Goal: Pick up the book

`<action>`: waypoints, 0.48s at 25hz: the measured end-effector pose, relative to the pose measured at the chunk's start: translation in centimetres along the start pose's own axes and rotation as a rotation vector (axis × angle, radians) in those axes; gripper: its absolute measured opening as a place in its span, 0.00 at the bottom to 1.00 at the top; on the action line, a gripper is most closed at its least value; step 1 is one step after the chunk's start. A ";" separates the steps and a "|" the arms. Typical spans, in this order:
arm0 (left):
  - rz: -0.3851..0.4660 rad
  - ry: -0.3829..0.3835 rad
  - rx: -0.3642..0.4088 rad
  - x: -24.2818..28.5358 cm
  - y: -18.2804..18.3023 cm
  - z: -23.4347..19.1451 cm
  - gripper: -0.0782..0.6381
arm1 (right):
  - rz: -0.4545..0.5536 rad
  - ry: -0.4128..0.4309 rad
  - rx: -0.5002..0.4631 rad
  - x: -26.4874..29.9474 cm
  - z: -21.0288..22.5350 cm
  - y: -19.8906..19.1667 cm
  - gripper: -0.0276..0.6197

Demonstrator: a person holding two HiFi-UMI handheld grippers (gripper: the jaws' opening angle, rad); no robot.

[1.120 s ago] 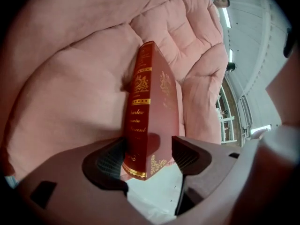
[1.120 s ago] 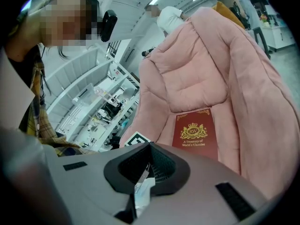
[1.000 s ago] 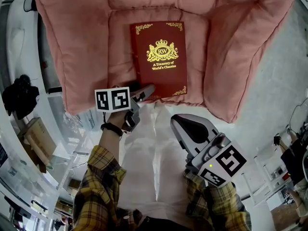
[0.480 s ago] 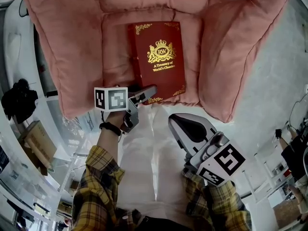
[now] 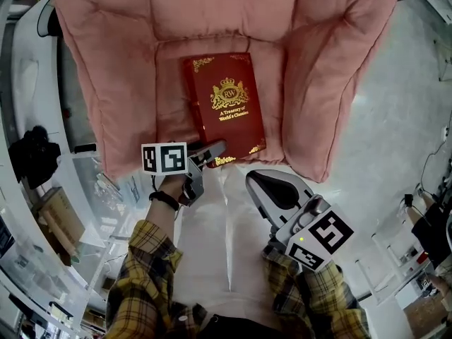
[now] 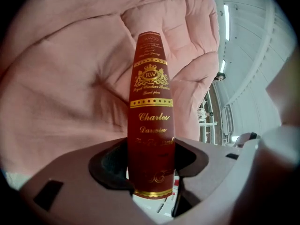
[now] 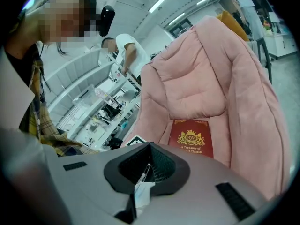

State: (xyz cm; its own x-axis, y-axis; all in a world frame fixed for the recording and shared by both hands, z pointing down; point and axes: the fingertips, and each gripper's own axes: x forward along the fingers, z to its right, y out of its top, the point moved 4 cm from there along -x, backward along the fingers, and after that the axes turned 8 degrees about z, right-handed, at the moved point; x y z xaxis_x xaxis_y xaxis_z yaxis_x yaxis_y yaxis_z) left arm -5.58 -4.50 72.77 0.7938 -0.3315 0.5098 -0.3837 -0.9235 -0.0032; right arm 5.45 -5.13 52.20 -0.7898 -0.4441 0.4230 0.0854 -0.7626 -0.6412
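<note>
book cover — "RW", spine — "Charles Darwin"

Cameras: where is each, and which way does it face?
Head view: on the person's head, looking down at the book on the armchair; both grippers and sleeves show.
Left gripper view: on the left gripper, facing the book's spine between jaws that have just been closing.
Right gripper view: on the right gripper, facing the book over shut jaws; a sleeve shows.
All show the book.
</note>
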 end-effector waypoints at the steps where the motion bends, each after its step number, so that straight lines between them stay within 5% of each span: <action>1: 0.008 0.001 -0.007 -0.2 0.1 0.4 0.46 | 0.004 -0.002 -0.005 -0.2 -0.1 0.4 0.07; 7: 0.069 -0.037 -0.060 -2.1 -0.3 4.5 0.46 | 0.019 -0.014 -0.035 -2.6 -1.7 2.7 0.07; 12: 0.115 -0.073 -0.027 -4.7 0.7 9.0 0.46 | 0.038 -0.019 -0.074 -4.0 -4.6 5.1 0.07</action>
State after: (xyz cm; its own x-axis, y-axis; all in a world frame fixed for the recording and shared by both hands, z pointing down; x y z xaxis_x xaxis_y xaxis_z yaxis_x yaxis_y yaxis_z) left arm -5.34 -5.37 62.58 0.7757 -0.4492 0.4433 -0.4862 -0.8732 -0.0340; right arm 6.23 -5.11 44.33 -0.7754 -0.4811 0.4091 0.0690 -0.7085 -0.7023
